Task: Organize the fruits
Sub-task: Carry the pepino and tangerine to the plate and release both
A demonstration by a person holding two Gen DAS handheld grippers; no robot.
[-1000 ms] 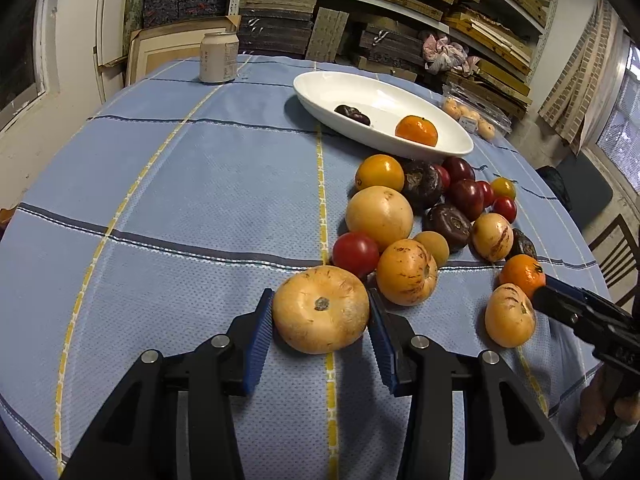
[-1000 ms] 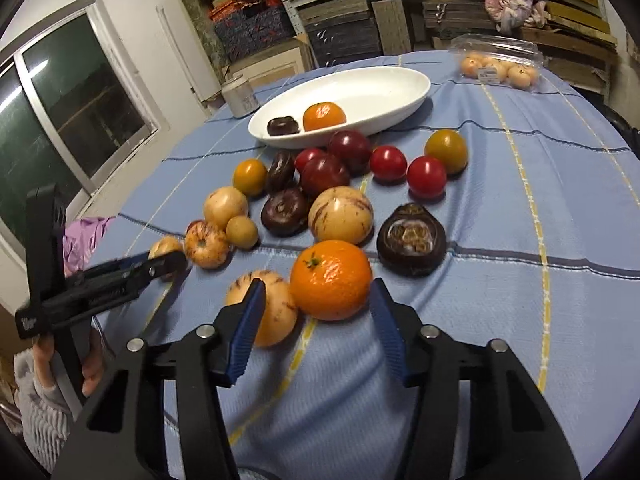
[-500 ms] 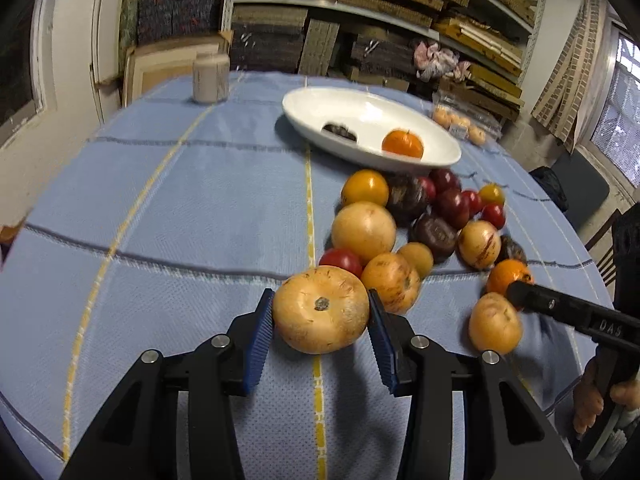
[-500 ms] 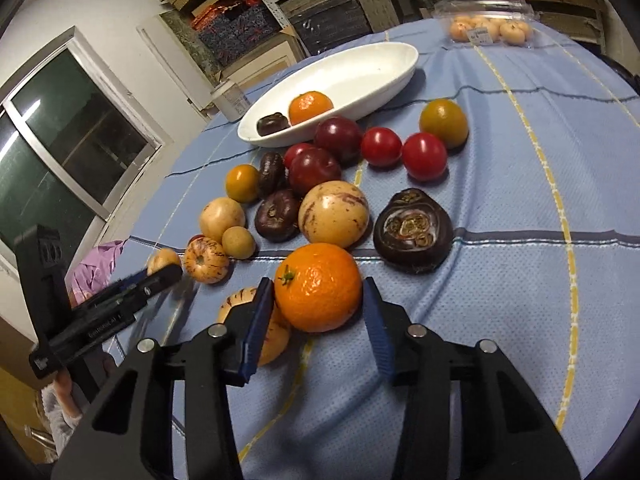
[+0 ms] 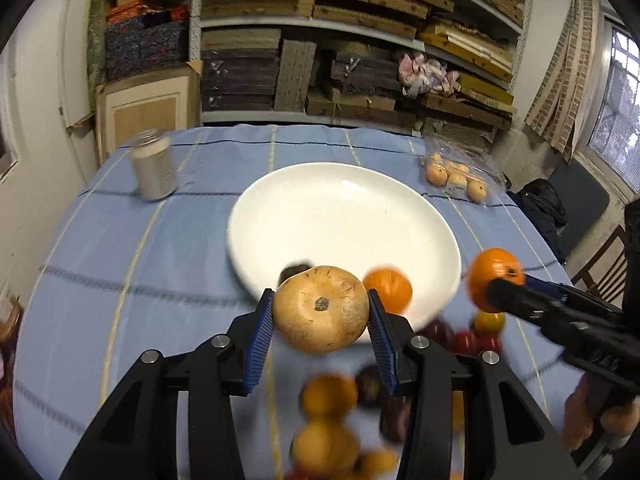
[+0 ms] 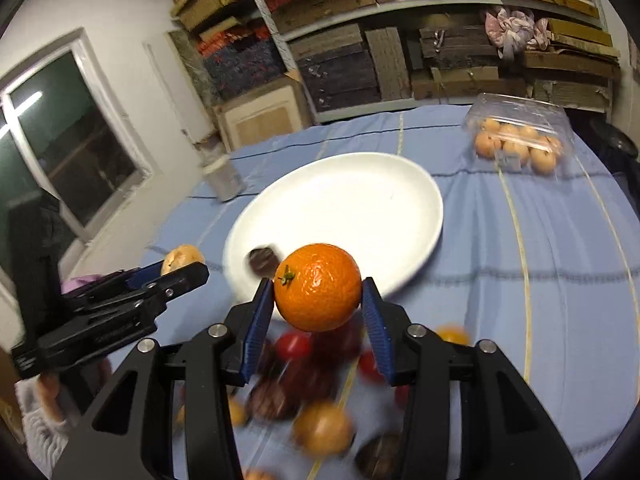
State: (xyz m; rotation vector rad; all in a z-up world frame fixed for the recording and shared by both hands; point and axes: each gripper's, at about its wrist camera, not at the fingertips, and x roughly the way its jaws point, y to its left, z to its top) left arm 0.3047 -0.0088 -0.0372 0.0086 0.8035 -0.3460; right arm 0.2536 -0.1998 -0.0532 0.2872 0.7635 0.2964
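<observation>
L gripper (image 5: 320, 320) is clamping a tan round fruit (image 5: 321, 308) btwn both blue pads (image 5: 259, 332), holding it in the air above the near rim of the white plate (image 5: 340, 216). R gripper (image 6: 318, 308) is gripping an orange tangerine (image 6: 318, 287) the same way, w/ its green stem facing the cam, also lifted over the plate's near edge. In the left wrist view the R gripper is showing at the right w/ its tangerine just off the plate's right rim.

Plate is sitting near the middle of the blue-clothed table (image 5: 120, 264), toward the far edge. On it, at the near side, a dark fruit (image 6: 262, 260) and a second orange fruit (image 5: 387, 289) are lying.

The loose fruit pile (image 6: 304, 396) — red, dark, yellow-orange pieces — is lying on the table betw. the plate and the near edge, under both grippers; it's blurred, so can't tell kinds.

A pale can (image 5: 154, 170) is standing toward the far-left corner. A clear pack of small orange fruits (image 6: 516, 142) is lying toward the far-right corner, well apart from the plate.
</observation>
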